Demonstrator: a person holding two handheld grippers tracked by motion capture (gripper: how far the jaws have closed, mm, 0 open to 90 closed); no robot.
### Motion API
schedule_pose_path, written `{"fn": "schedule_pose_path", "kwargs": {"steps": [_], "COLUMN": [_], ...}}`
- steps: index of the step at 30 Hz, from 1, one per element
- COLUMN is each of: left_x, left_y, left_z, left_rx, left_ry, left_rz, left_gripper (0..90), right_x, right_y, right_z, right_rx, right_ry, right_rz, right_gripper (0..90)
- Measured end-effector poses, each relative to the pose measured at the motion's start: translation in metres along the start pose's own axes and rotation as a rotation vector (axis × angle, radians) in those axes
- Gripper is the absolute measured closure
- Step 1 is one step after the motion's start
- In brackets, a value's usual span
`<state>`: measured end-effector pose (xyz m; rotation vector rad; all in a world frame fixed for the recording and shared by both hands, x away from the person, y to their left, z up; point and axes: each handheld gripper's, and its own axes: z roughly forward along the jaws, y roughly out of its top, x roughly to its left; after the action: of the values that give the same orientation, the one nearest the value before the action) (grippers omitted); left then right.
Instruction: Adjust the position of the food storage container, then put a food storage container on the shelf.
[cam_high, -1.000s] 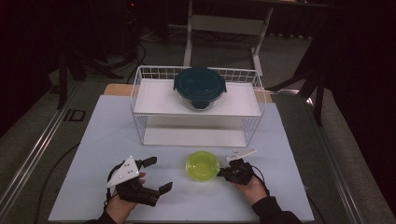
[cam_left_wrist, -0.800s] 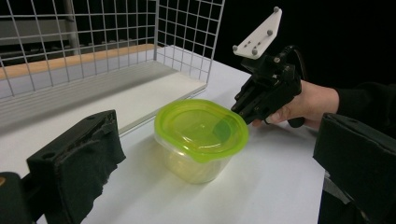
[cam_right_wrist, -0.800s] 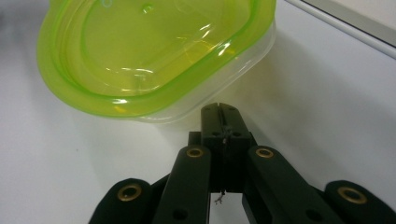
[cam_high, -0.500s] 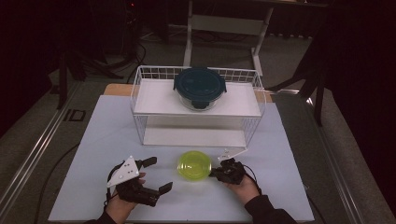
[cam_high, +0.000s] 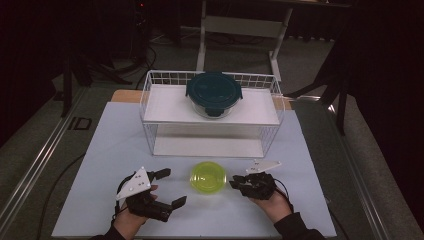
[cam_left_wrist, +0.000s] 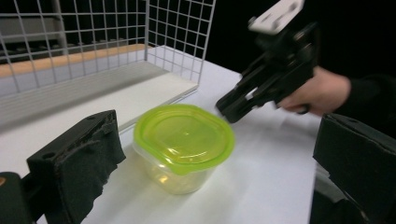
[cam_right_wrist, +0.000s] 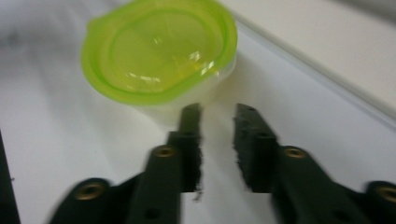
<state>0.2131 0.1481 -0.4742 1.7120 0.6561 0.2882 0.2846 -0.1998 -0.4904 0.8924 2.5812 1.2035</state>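
The fingers of our right gripper have just been opening and now stand parted with nothing between them, their tips just short of the small container with the green lid, which sits free on the white table in the right gripper view. In the left gripper view our left gripper's fingers are spread wide and released, the container standing between and beyond them, untouched, with the right gripper hovering near its far rim and the wire basket behind. From the high view we see that the container has come a little toward the left compared with a second ago, when the right gripper was clamped at its edge; now that gripper is apart from it, while the left gripper waits on the other side. A larger container with a dark lid rests on the basket's shelf. We judge the container has been set down and let go.
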Motion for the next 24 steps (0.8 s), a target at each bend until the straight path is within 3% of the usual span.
{"fn": "schedule_pose_path", "kwargs": {"steps": [4,5,7,10,12,13,15,17,20,24], "left_x": [0.001,0.000,0.001,0.000,0.000,0.001,0.002,0.006,0.014,0.023], "left_y": [0.001,0.002,0.005,0.010,0.014,0.017,0.021,0.025,0.028,0.029], "left_z": [0.000,0.000,0.000,0.002,0.003,0.004,0.005,0.007,0.010,0.021], "left_rx": [0.001,0.001,0.015,0.039,0.049,0.055,0.057,0.064,0.085,0.145], "left_ry": [-0.012,-0.016,-0.030,-0.064,-0.098,-0.109,-0.107,-0.102,-0.110,-0.073], "left_rz": [0.020,0.028,0.013,-0.010,-0.019,-0.028,-0.029,-0.043,-0.086,-0.121], "left_gripper": [0.6,0.6,0.6,0.7,2.2,2.2,2.2,2.1,1.2,0.8], "right_x": [0.004,0.005,0.008,0.012,0.017,0.018,0.020,0.021,0.020,0.019], "right_y": [0.002,0.003,0.005,0.009,0.011,0.012,0.014,0.014,0.016,0.022], "right_z": [-0.010,-0.011,-0.017,-0.024,-0.029,-0.030,-0.029,-0.029,-0.033,-0.035], "right_rx": [-0.029,-0.027,-0.055,-0.069,-0.096,-0.093,-0.061,-0.092,-0.139,-0.148], "right_ry": [0.007,-0.002,-0.026,-0.032,-0.027,-0.024,-0.015,-0.026,-0.020,-0.017], "right_rz": [0.029,0.037,0.041,0.084,0.061,0.059,0.071,0.071,0.086,0.110], "right_gripper": [49.6,49.4,45.9,38.0,29.0,28.5,21.3,12.8,13.6,12.4]}}
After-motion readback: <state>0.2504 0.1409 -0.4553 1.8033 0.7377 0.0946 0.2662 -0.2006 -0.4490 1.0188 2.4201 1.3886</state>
